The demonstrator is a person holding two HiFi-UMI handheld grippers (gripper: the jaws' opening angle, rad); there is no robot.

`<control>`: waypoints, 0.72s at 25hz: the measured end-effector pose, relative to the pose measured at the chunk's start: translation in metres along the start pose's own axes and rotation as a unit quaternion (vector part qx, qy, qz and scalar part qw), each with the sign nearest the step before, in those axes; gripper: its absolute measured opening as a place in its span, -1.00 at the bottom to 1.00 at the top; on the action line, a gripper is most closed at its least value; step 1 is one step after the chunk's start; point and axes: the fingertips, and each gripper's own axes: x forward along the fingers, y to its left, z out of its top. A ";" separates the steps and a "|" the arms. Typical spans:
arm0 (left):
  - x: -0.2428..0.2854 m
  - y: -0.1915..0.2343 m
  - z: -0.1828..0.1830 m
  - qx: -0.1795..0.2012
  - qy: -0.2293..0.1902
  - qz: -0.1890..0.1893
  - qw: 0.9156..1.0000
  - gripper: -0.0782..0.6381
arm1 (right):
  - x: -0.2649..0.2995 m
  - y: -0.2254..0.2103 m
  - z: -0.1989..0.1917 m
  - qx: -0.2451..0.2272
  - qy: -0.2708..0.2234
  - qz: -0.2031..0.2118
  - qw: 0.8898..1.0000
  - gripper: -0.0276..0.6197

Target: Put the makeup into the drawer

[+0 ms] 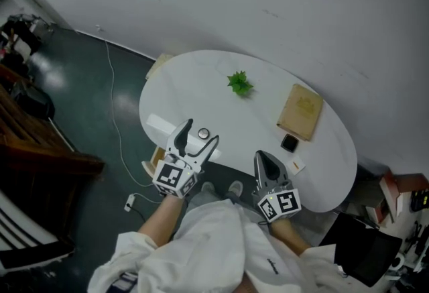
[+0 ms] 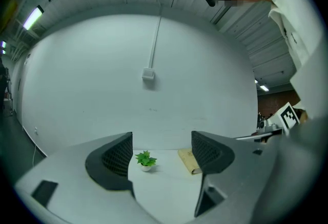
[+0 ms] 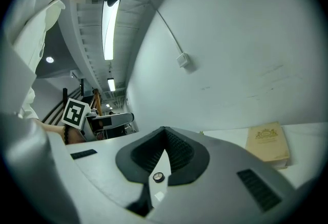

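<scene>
A small round compact [image 1: 203, 133] lies on a low white box [image 1: 163, 126] at the near left edge of the white oval table [image 1: 214, 104]. My left gripper [image 1: 200, 132] hovers over it, open, with one fingertip on each side of the compact in the head view; I cannot tell whether they touch. The left gripper view shows those jaws wide apart around my left gripper [image 2: 161, 159], with nothing between them. A small black square item [image 1: 289, 143] and a tiny white one [image 1: 297, 165] lie near my right gripper [image 1: 262, 155], which is shut and empty [image 3: 165, 145].
A small green plant [image 1: 239, 83] [image 2: 145, 160] stands mid-table. A tan book [image 1: 300, 111] [image 2: 188, 160] [image 3: 268, 144] lies at the right. The white wall runs close behind the table. Dark floor with a cable lies to the left.
</scene>
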 end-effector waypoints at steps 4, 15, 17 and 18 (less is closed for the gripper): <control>0.002 0.009 -0.001 0.009 0.003 0.004 1.000 0.19 | 0.017 0.005 -0.003 0.000 0.009 0.011 1.000 -0.86; 0.009 0.040 -0.040 0.030 0.061 -0.001 0.998 0.19 | 0.072 0.010 -0.037 -0.001 0.050 -0.008 0.999 -0.86; 0.008 0.046 -0.051 0.026 0.068 -0.002 0.997 0.19 | 0.081 0.014 -0.048 0.001 0.061 -0.008 0.998 -0.86; 0.007 0.048 -0.057 0.024 0.073 -0.001 0.997 0.19 | 0.084 0.015 -0.054 0.002 0.067 -0.009 0.998 -0.86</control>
